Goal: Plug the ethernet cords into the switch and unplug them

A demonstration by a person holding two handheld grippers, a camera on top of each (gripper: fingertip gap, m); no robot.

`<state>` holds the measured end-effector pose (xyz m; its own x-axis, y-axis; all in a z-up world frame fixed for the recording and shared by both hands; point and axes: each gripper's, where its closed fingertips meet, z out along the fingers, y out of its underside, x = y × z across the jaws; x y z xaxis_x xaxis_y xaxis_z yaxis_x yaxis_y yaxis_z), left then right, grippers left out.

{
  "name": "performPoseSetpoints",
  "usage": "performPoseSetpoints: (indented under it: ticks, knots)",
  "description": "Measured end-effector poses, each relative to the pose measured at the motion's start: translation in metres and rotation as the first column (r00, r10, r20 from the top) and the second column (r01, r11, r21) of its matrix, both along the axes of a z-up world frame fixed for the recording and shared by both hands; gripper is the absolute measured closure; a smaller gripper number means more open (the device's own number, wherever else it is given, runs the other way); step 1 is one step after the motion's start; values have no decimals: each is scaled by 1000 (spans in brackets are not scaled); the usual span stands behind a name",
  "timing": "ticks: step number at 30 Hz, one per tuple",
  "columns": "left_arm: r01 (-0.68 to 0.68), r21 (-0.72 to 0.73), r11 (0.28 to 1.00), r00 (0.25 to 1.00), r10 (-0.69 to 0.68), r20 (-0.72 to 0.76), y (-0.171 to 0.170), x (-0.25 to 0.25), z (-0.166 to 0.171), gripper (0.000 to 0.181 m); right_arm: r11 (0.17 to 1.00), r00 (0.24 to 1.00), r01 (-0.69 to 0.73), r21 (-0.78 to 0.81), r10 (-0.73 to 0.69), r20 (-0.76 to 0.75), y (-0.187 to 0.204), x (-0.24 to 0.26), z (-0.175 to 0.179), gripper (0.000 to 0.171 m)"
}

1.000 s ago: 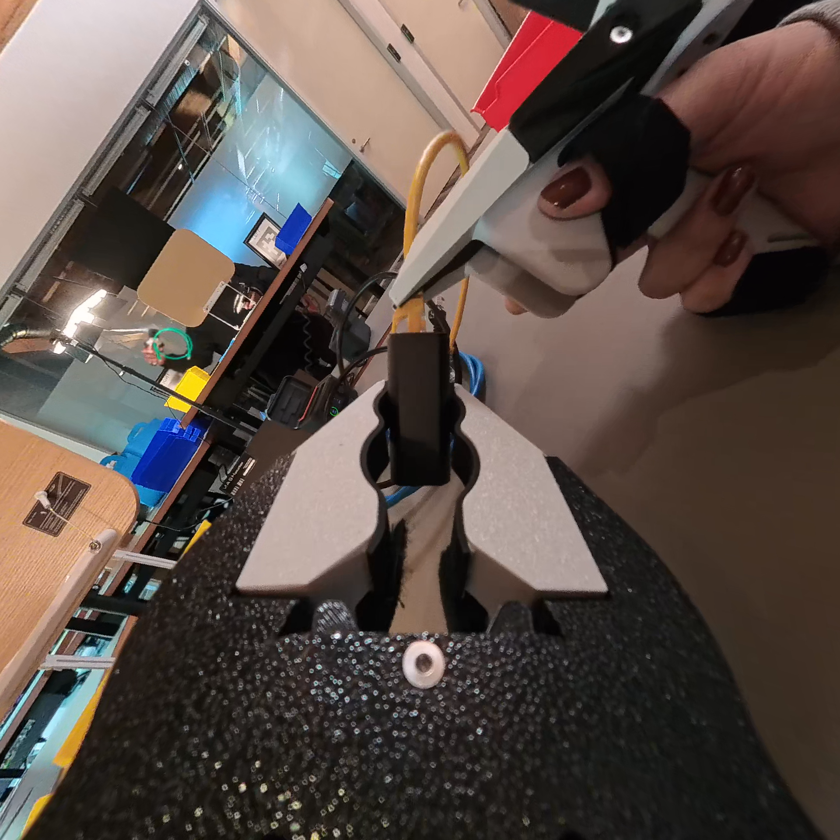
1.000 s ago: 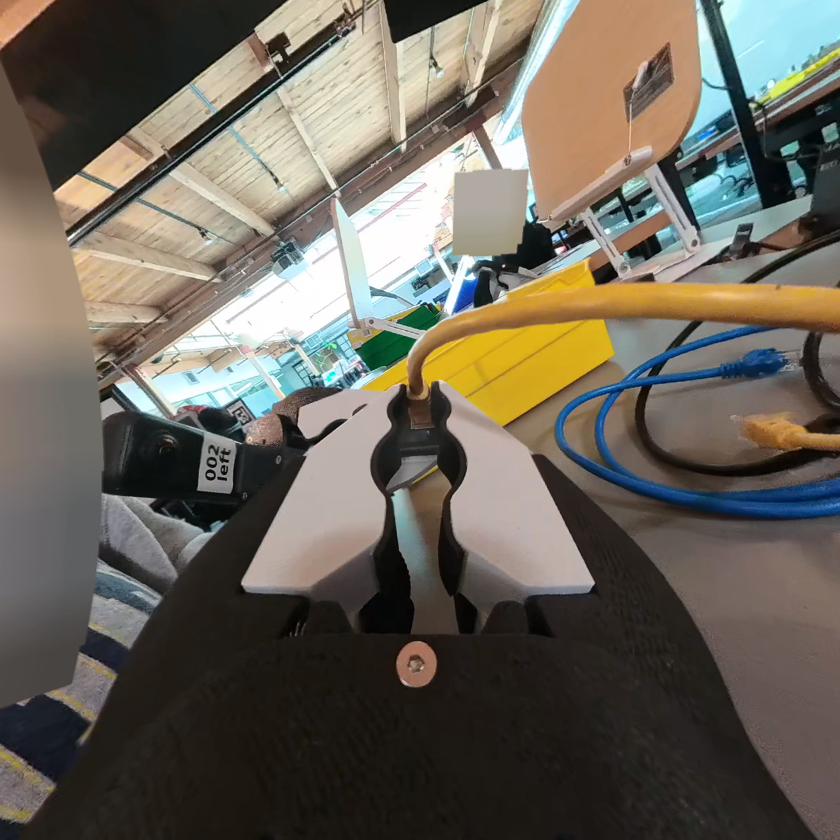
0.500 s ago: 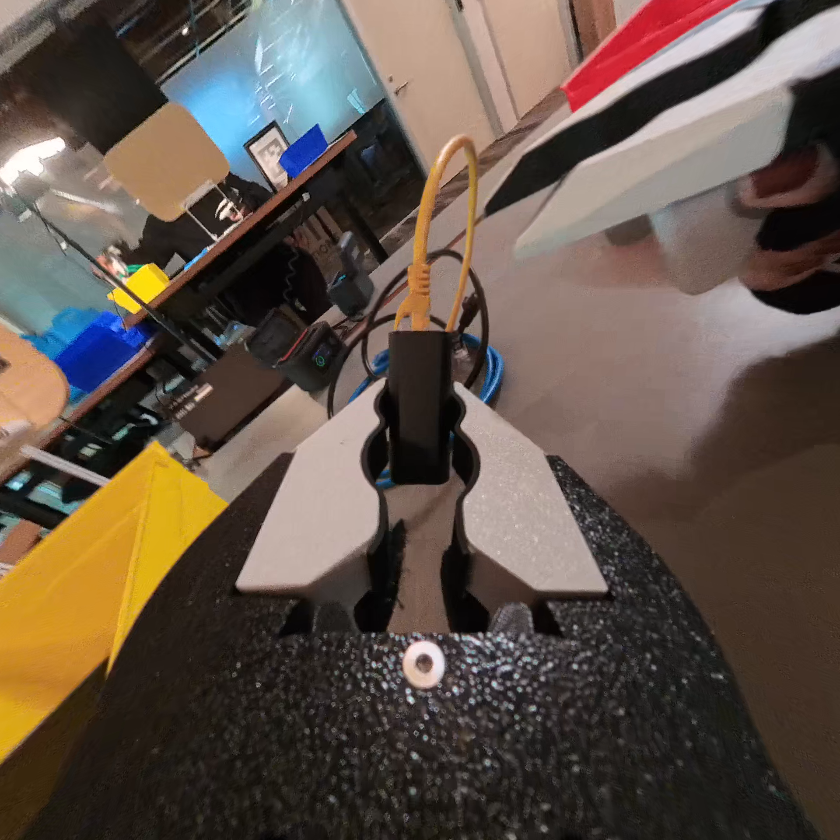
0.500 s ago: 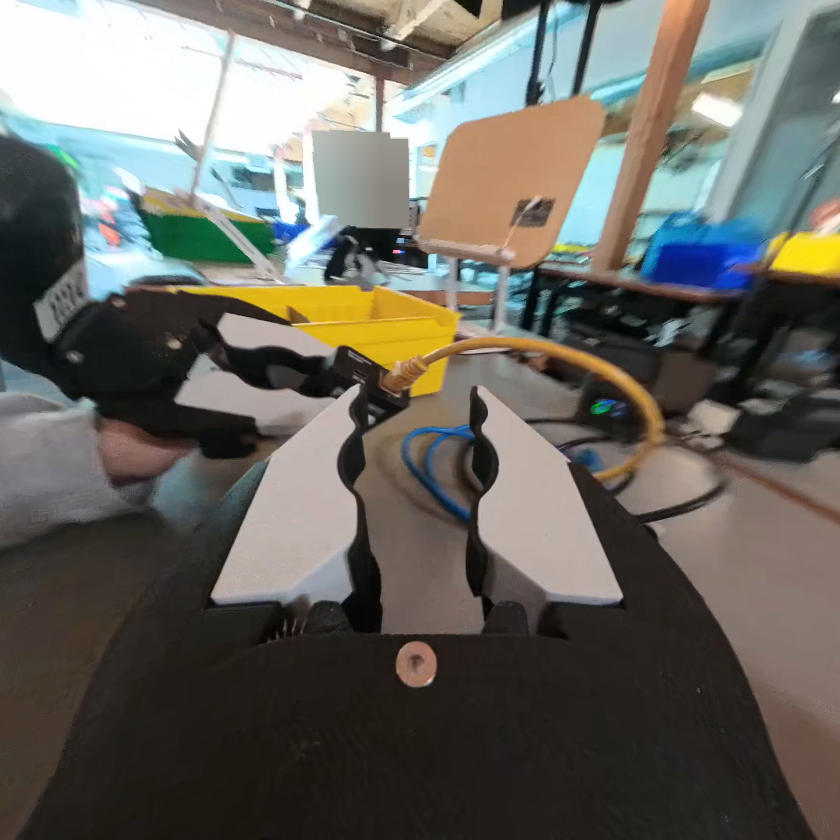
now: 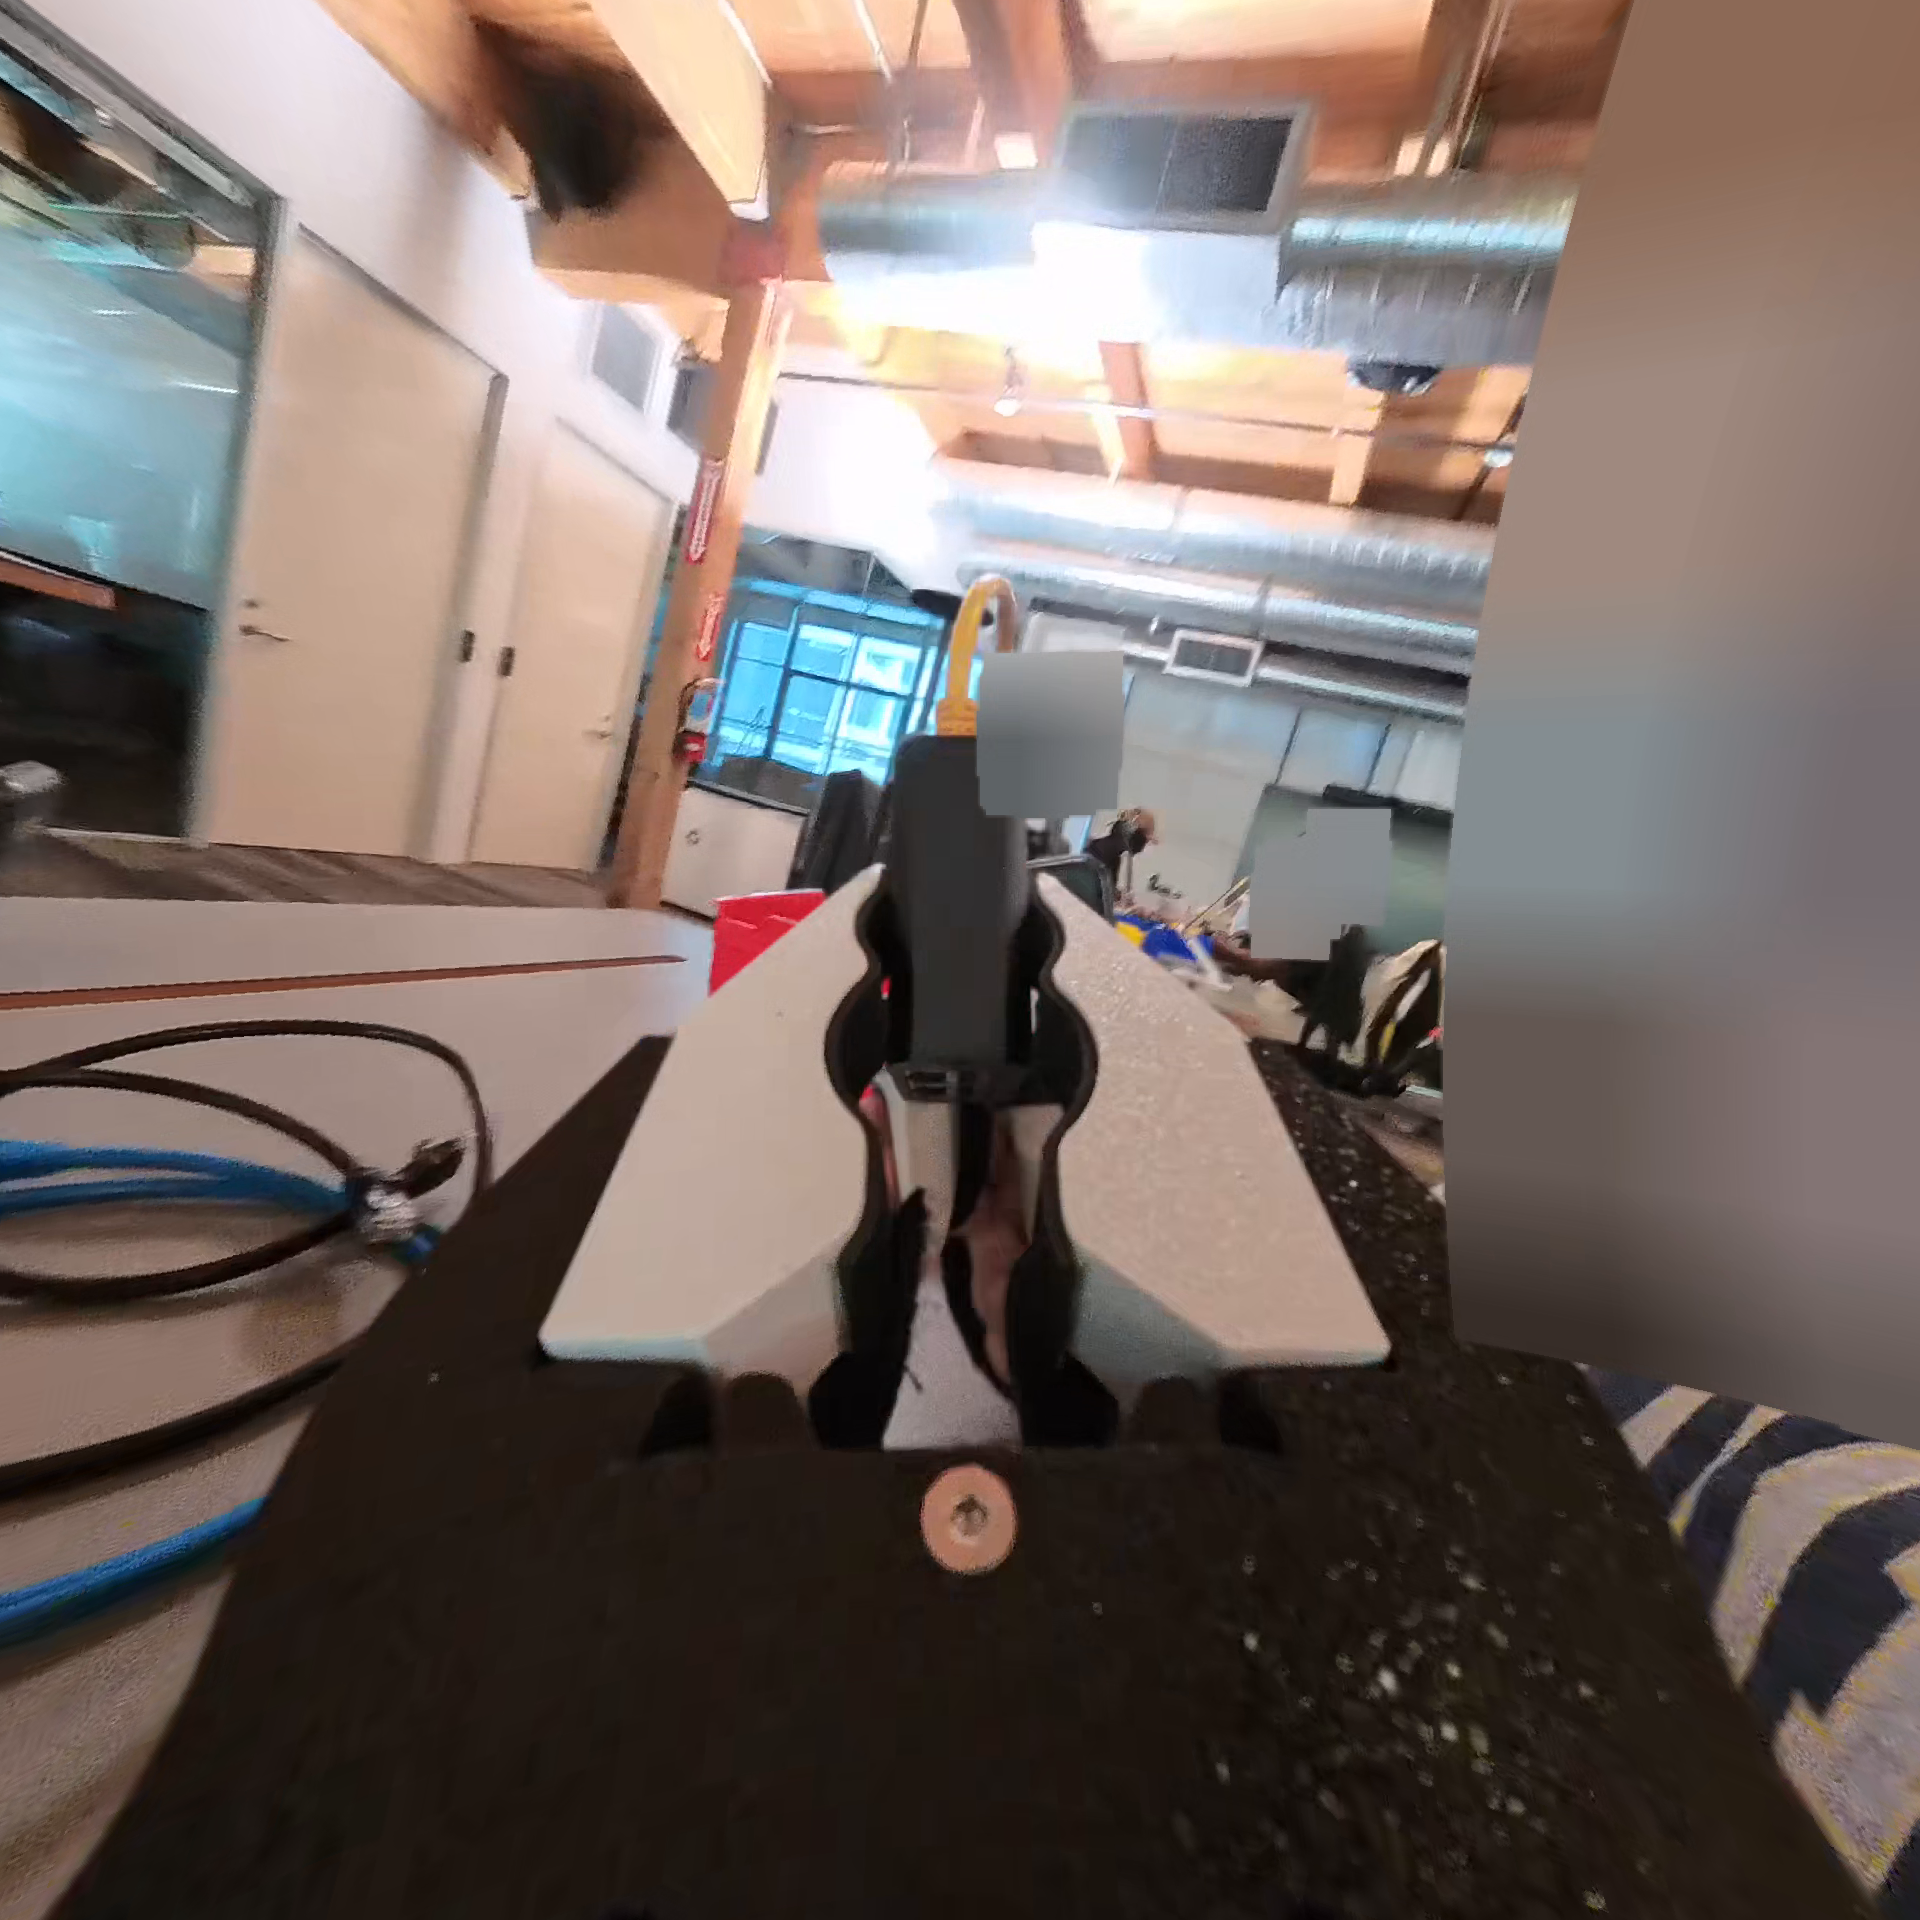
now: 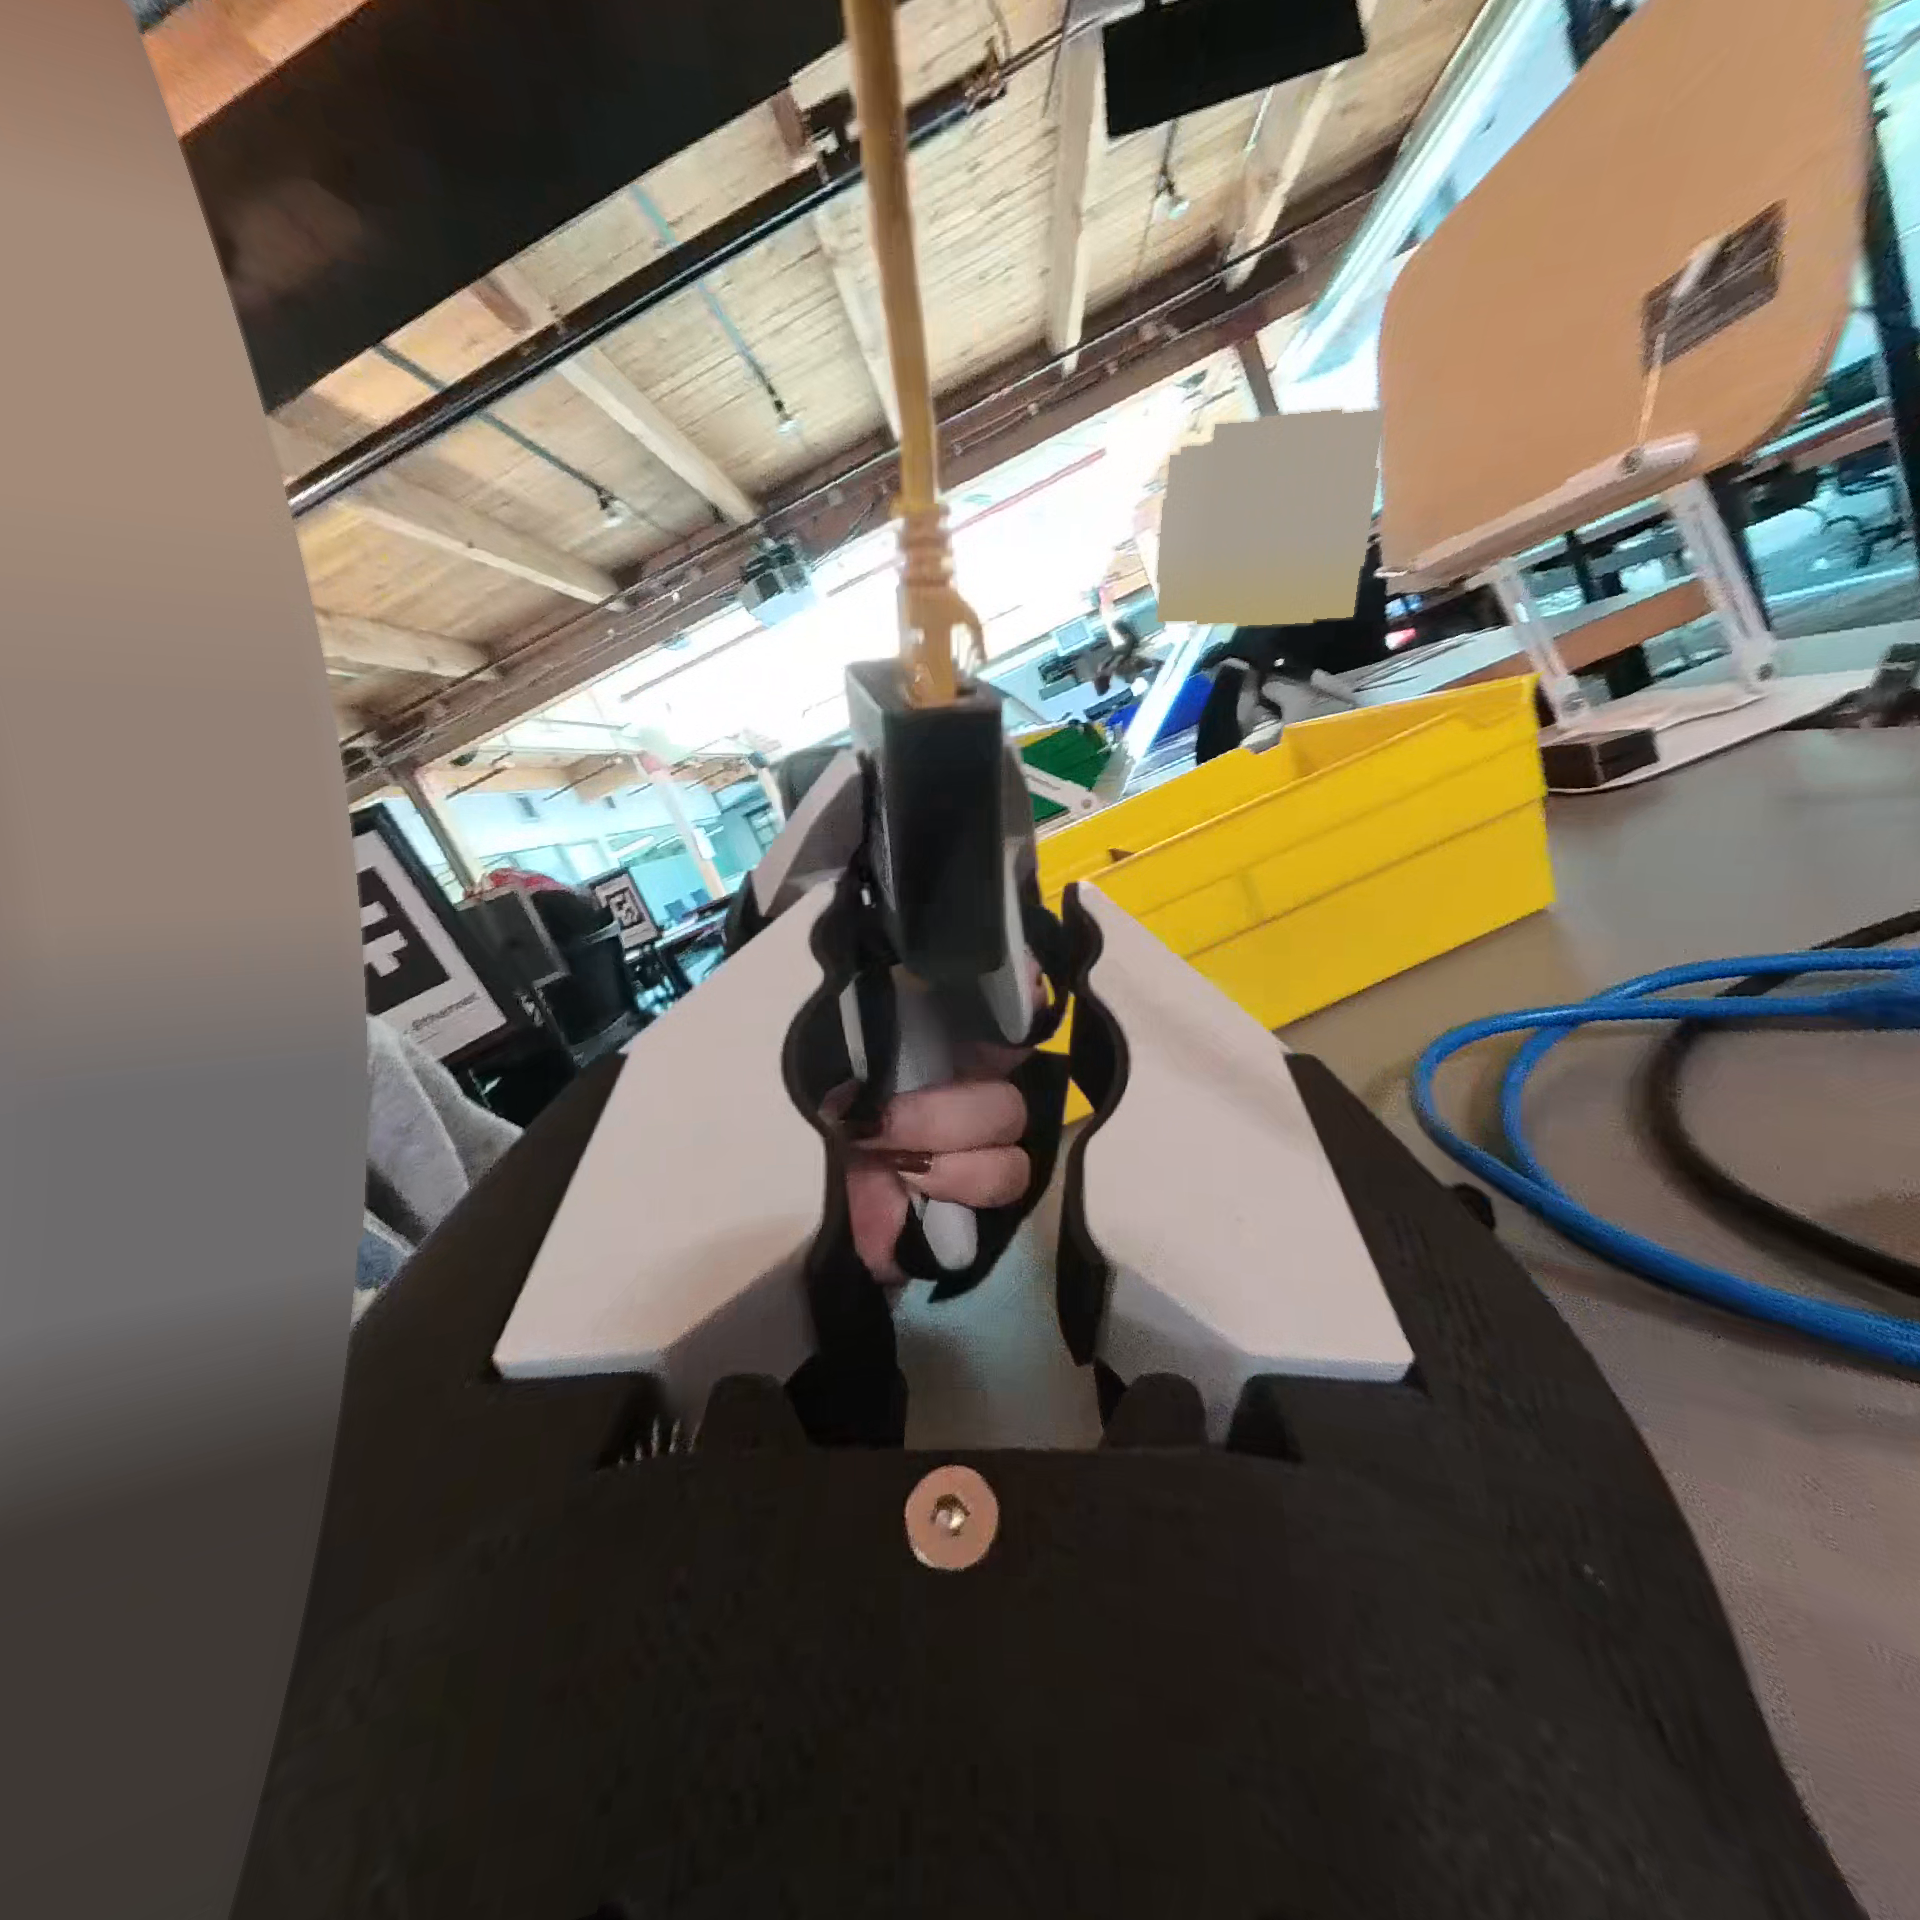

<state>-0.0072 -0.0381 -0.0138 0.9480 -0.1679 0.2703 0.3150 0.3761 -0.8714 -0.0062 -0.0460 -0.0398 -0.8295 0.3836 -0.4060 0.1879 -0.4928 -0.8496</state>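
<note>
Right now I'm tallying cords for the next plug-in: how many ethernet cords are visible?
3: a yellow cord plugged into the switch held by the left gripper; a blue cord and a black cord on the table. More may be hidden.

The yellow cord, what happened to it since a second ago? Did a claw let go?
Yes. The right gripper was shut on the yellow cord by its plug, then opened and let go; now it is open, facing the switch. Both grippers tipped upward, so the cord points toward the ceiling. The same: the left gripper holds the switch, the cord is plugged in, and the blue cord lies on the table.
</note>
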Motion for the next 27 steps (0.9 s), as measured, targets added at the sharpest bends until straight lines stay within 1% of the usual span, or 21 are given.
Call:
performPoseSetpoints:
  ticks: [1, 2, 3, 5, 7, 9, 10, 11, 13, 15, 16, 19, 21, 22, 23, 25, 26, 27]
  knots:
    - [11, 14, 1000, 1000, -11, 15, 2, 1, 1, 160, 1000, 1000, -13, 14, 13, -10, -4, 2, 0, 137]
    - [25, 24, 999, 999, -25, 28, 3, 3, 1, 160, 999, 1000, -15, 30, 16, -25, -7, 4, 0, 144]
    - [40, 35, 999, 998, -41, 40, 5, 4, 2, 161, 999, 999, 13, 43, -11, -39, -6, 3, 0, 149]
    - [66, 56, 996, 996, -70, 62, 5, 6, 5, 161, 997, 998, 25, 71, -21, -61, -5, 5, 2, 149]
    - [76, 35, 997, 994, -78, 72, 7, 5, 4, 161, 991, 998, 34, 132, -27, -53, -1, 4, 2, 150]
    - [32, -20, 999, 998, -31, 60, 7, -1, 0, 149, 954, 991, 124, 272, -104, -84, 7, -1, -1, 150]
    - [3, -58, 998, 999, -1, 37, 6, -4, -2, 143, 908, 979, 198, 370, -163, -125, 15, -5, -4, 150]
    - [-43, -100, 994, 999, 43, -5, 5, -7, -4, 137, 842, 959, 279, 462, -219, -180, 24, -9, -5, 150]
    - [-173, -172, 970, 976, 146, -161, 1, -12, -6, 125, 663, 901, 433, 611, -303, -310, 43, -16, -8, 150]
    - [-302, -254, 919, 912, 201, -357, 3, -13, -13, 124, 466, 840, 541, 699, -322, -436, 58, -19, -12, 150]
    - [-361, -291, 886, 866, 203, -457, 5, -13, -17, 124, 385, 819, 572, 724, -308, -484, 62, -19, -14, 150]
    - [-527, -343, 778, 678, 141, -722, 14, -14, -32, 117, 158, 776, 627, 763, -210, -595, 66, -18, -21, 150]
    - [-584, -341, 737, 576, 79, -814, 22, -13, -41, 113, 36, 758, 648, 761, -127, -639, 64, -15, -24, 150]
    - [-589, -338, 734, 547, 54, -835, 26, -10, -44, 113, -5, 754, 654, 757, -75, -652, 62, -13, -26, 150]
    - [-583, -331, 742, 535, 44, -844, 29, -7, -45, 113, -41, 749, 661, 750, -23, -662, 59, -10, -27, 150]
    - [-525, -340, 780, 555, 12, -832, 35, 4, -49, 114, -122, 735, 678, 725, 87, -673, 56, -5, -32, 150]
    - [-511, -349, 786, 557, -7, -831, 37, 7, -52, 119, -152, 732, 682, 716, 135, -668, 54, -3, -35, 150]
    - [-519, -359, 776, 541, -27, -841, 37, 7, -58, 130, -167, 729, 684, 710, 163, -665, 53, 0, -37, 150]
